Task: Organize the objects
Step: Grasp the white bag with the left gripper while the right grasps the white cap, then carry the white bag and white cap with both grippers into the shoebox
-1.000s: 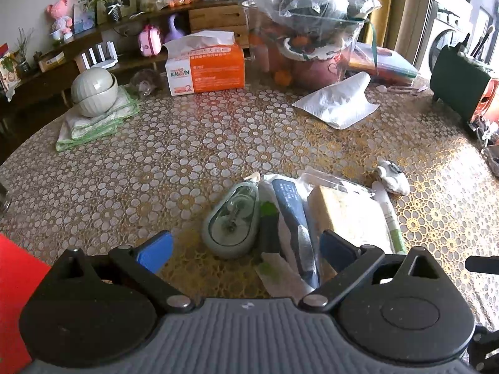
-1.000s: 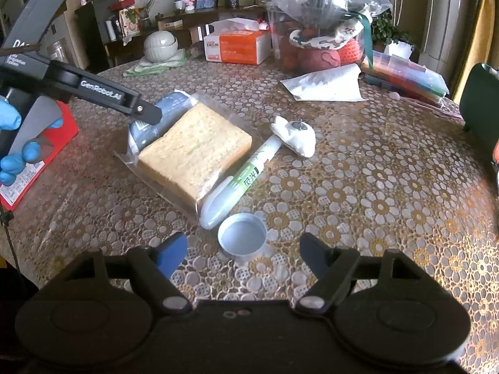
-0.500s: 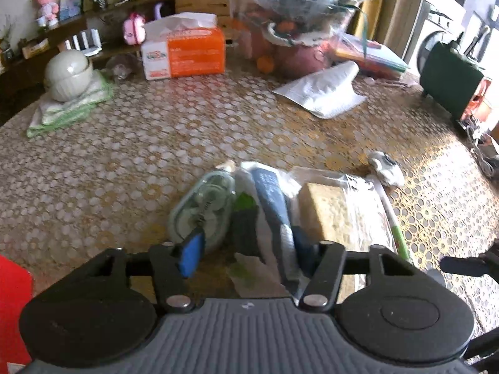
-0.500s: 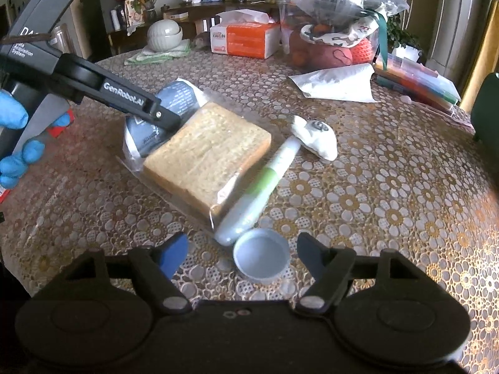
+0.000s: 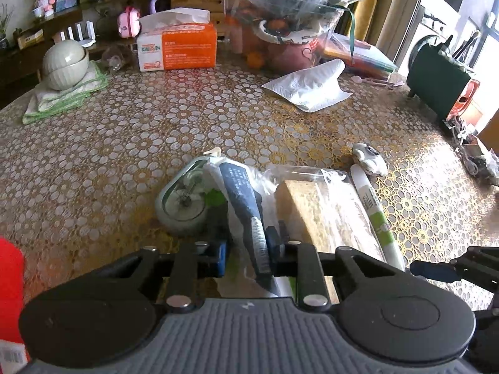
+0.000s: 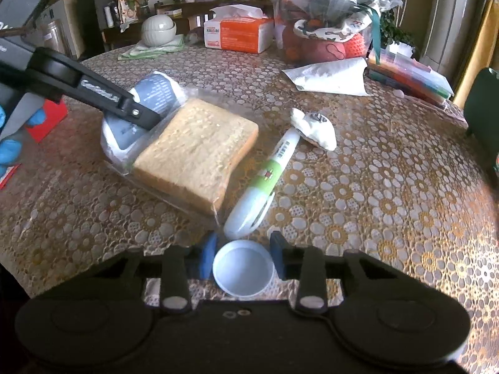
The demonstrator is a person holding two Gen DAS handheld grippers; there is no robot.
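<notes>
Pinching the blue-and-white packet between its closed fingers, the left gripper sits beside the bagged bread. The right gripper brackets the white cap (contact unclear) just below the glue stick.

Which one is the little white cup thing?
Find the packaged slice of bread on the patterned table. Nearer the camera, past the green-and-white pen, sits a small round white plastic cap between the right gripper fingers, the only open, hollow thing there.
</notes>
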